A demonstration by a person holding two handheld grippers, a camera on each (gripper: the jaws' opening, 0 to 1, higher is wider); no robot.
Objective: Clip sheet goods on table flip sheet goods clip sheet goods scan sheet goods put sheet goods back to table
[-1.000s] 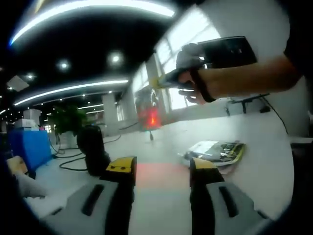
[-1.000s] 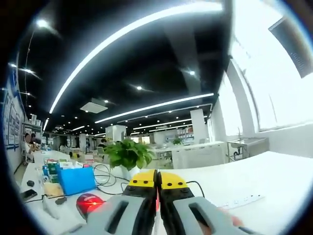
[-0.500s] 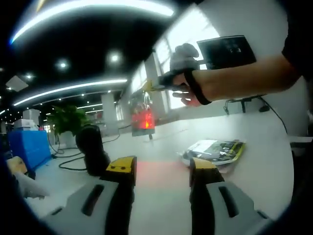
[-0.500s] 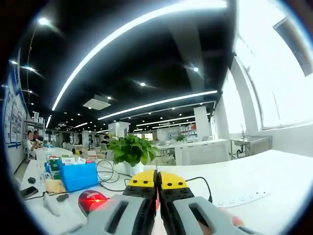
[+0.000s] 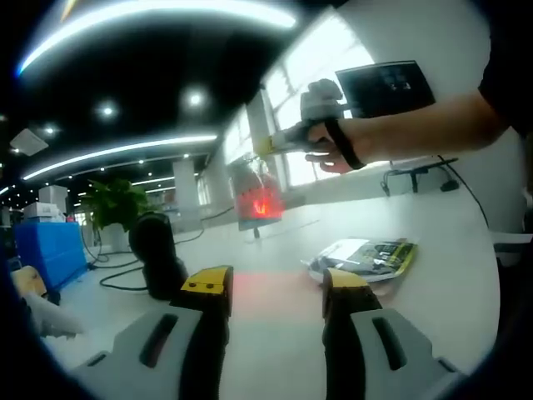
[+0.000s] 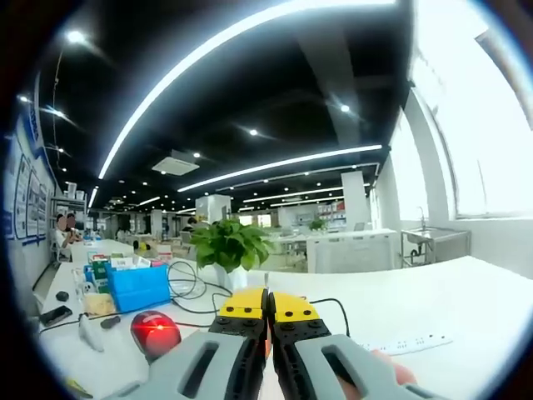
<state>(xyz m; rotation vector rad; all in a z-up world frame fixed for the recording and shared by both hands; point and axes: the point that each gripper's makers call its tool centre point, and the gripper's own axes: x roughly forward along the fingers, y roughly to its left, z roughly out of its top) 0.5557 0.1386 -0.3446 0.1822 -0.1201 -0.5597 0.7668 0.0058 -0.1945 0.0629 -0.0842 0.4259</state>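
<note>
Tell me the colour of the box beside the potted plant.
Blue box, clearest in the right gripper view.

Potted green plant (image 6: 230, 247) behind a blue bin (image 6: 138, 287), black cables (image 6: 190, 283) beside it, white power strip (image 6: 413, 344) (far right), long ceiling light strips (image 6: 225, 46)

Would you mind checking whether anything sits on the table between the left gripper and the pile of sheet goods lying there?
Nothing visible does. The left gripper is open, and only bare white table lies between its jaws and the pile of sheet goods, just past its right-hand jaw.
</note>
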